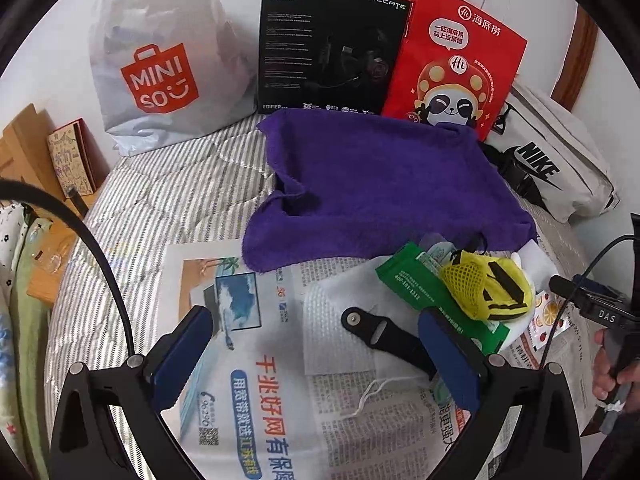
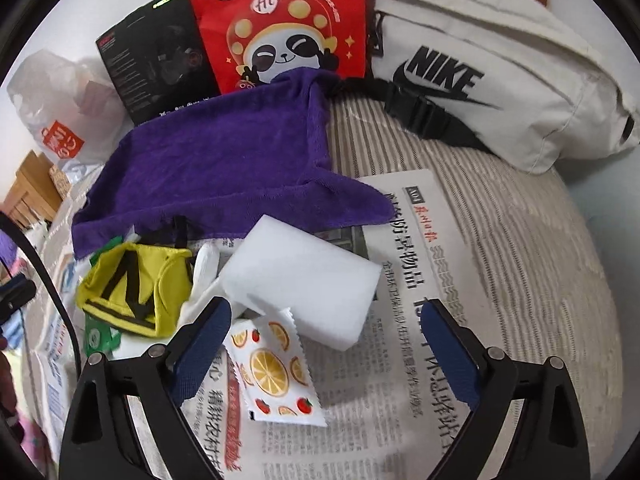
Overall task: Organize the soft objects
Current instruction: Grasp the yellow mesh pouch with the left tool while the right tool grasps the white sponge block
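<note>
Two sets of tongs are seen, both spread wide and both empty. Between the blue pads of the right tongs (image 2: pixel 326 344) nothing is gripped; a small sachet printed with orange slices (image 2: pixel 274 368) is framed in the gap, lying on newspaper (image 2: pixel 400 400), and the white foam block (image 2: pixel 304 280) is found just beyond it, slightly toward the left pad. The block's long axis is laid on a diagonal, from its upper-left end near the purple towel (image 2: pixel 224 168) down to its lower-right end, so it is crossed obliquely by the line between the pads rather than squarely. The right tongs are judged the nearer to this block, and a slight turn of the wrist would probably be needed before it is closed on. The left tongs (image 1: pixel 316 354) are likewise held wide apart with nothing between the pads; a black strap (image 1: pixel 380 334) on a white quilted sheet (image 1: pixel 332 308) is seen ahead of them, its length angled down to the right. Further right, a yellow mesh pouch (image 1: pixel 486 288) is piled on a green packet (image 1: pixel 404 276). Beyond, the towel is spread over the striped bed (image 1: pixel 168 184), with a red paper bag (image 1: pixel 460 60), a black box (image 1: pixel 328 48), a white shopping bag (image 1: pixel 160 56) and a white waist bag (image 1: pixel 560 168) ranged along the wall.
</note>
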